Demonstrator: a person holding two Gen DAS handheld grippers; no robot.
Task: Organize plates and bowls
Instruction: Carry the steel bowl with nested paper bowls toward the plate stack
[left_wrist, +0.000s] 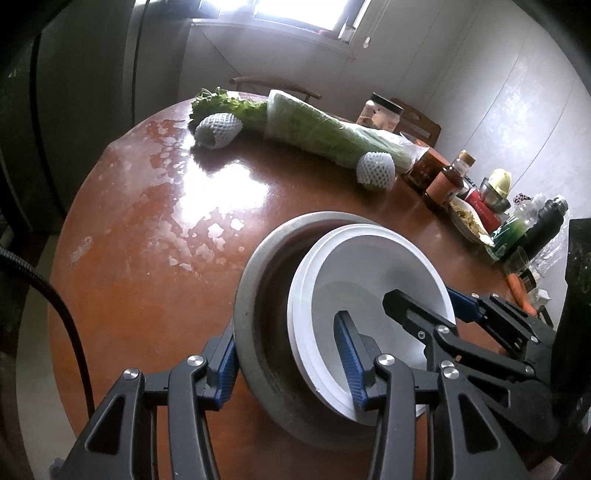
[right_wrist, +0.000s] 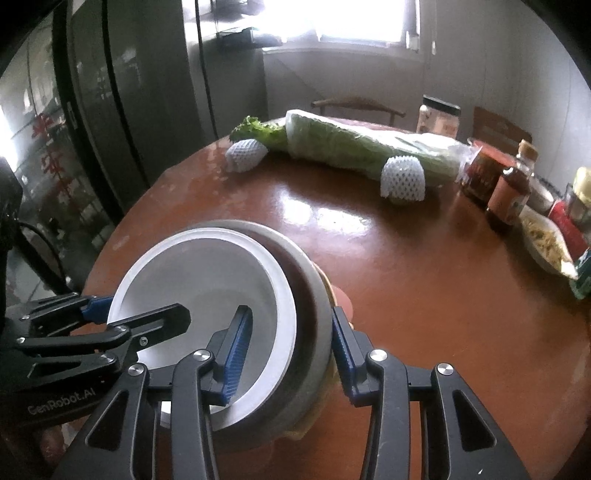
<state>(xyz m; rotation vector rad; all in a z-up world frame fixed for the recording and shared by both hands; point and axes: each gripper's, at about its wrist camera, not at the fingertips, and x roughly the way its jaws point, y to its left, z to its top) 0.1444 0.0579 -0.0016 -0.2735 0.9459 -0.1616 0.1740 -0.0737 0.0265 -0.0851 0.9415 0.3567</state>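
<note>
A grey bowl (left_wrist: 255, 295) sits on the round brown table (left_wrist: 147, 295) with white bowls (left_wrist: 369, 266) stacked inside it. My left gripper (left_wrist: 288, 354) straddles the stack's near left rim, one finger outside the grey bowl, one inside the white bowl. My right gripper (right_wrist: 288, 350) straddles the right rim of the stack (right_wrist: 288, 295) the same way. Each gripper shows in the other's view, at the opposite side. Both sets of jaws stand close against the rims; I cannot tell whether they press.
A wrapped cabbage (left_wrist: 325, 129) and two foam-netted fruits (left_wrist: 218, 129) lie at the table's far side. Jars and sauce bottles (left_wrist: 443, 181), a dish of food (left_wrist: 469, 221) and a dark flask (left_wrist: 543, 225) crowd the right edge. A fridge (right_wrist: 110, 110) stands to the left.
</note>
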